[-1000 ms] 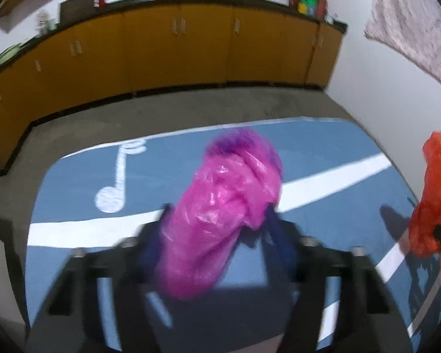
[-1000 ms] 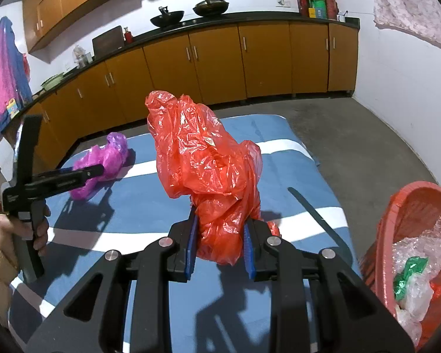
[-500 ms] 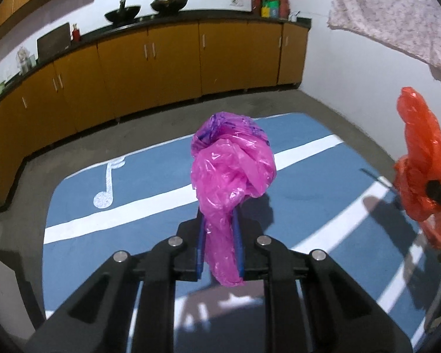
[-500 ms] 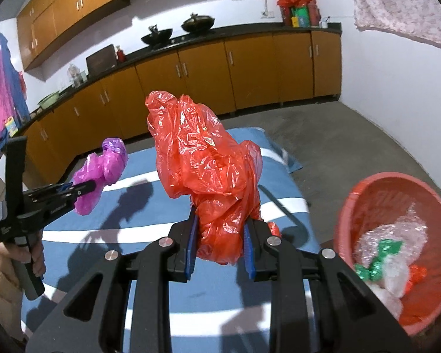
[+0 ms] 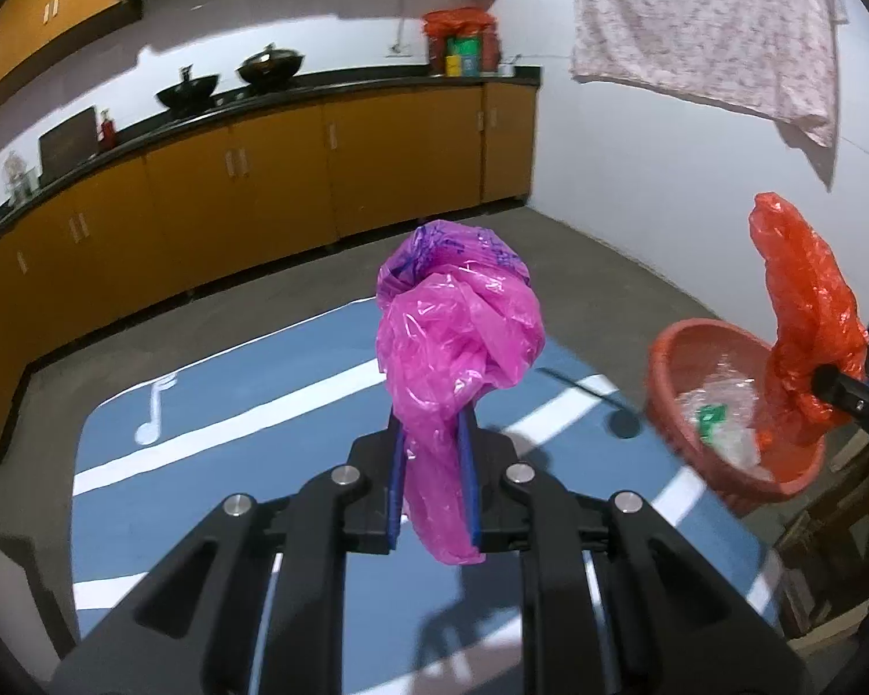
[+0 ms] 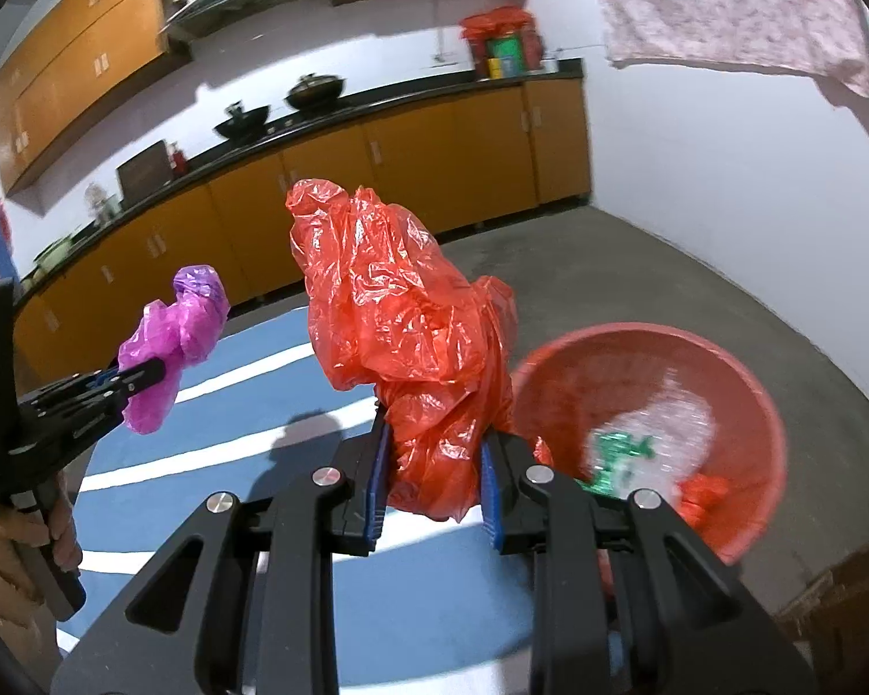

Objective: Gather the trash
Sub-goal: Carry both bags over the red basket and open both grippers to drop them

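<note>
Left wrist view: a crumpled pink plastic bag (image 5: 457, 359) is pinched between the blue pads (image 5: 395, 486) of the left gripper (image 5: 433, 492), jaws narrow & clamped on the bag's lower part; its jaws have just been closing, w/ the bag between them. The bag's bulk is bunched above the fingertips, a tail hangs below them. Beneath it, a blue mat (image 5: 249, 405) w/ white stripes and a white music note (image 5: 155, 411) is spread on the grey floor. To the right, a red basket (image 5: 675, 359) is seen at the mat's edge, w/ clear plastic wrap (image 5: 724, 399) and a green scrap (image 5: 709, 414) inside. A red plastic bag (image 5: 805, 324) is held up in front of the basket by the right gripper, only the tip of which is seen here.

Right wrist view: the red plastic bag (image 6: 400, 336) is gripped by the right gripper (image 6: 433, 480), blue pads (image 6: 376, 480) pressed on its lower folds, top standing tall above the fingers. The red basket (image 6: 741, 394) is just right of the gripper, below it; contents blurred. At left, the left gripper (image 6: 145, 373) w/ the pink plastic bag (image 6: 174, 336) is held up by a hand (image 6: 58, 527), beige sleeve (image 6: 0, 579) at frame edge.

Background: orange cabinets (image 6: 411, 162) under a dark counter, two woks (image 6: 313, 87) on top, a patterned cloth (image 5: 701, 23) hung on the white wall.
</note>
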`<state>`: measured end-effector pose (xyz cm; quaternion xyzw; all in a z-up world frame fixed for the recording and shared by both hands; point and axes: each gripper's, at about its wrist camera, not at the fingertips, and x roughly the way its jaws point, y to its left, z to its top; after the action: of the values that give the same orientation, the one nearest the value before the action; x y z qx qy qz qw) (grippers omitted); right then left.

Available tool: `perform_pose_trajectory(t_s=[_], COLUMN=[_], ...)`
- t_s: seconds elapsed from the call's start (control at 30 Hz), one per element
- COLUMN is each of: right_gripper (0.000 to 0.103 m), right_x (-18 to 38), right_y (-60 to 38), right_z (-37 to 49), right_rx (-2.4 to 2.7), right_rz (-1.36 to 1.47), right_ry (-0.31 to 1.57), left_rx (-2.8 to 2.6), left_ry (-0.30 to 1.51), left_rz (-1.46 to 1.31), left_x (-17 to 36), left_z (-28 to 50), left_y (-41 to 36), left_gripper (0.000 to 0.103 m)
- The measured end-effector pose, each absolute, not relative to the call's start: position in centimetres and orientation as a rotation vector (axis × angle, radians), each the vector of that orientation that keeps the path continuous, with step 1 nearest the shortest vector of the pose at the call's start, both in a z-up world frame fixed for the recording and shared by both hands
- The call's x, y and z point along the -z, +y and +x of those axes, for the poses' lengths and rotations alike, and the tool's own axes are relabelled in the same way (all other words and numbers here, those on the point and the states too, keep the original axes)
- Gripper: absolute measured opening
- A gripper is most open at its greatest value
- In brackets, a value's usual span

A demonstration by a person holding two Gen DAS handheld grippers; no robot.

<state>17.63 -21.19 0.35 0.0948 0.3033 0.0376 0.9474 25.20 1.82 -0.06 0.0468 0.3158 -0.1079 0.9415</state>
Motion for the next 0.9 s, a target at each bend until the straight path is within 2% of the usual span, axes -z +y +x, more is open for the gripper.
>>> perform_pose_trajectory(t_s=[0.5, 0.9], right_gripper=[0.026, 0.026], right_x=[0.1, 1.8], right_y=[-29.2, -31.8], right_z=[14.3, 15.6], right_rx=[0.069, 0.162], right_rz=[0.258, 0.308], right_ry=[0.606, 0.636], left_rx=[0.350, 0.444], left_ry=[0.639, 0.680], left_rz=[0.125, 0.102], left_x=[-1.0, 0.8], left_z=[22.7, 22.7], left_y=[-9.5, -16.1], left_gripper=[0.017, 0.017])
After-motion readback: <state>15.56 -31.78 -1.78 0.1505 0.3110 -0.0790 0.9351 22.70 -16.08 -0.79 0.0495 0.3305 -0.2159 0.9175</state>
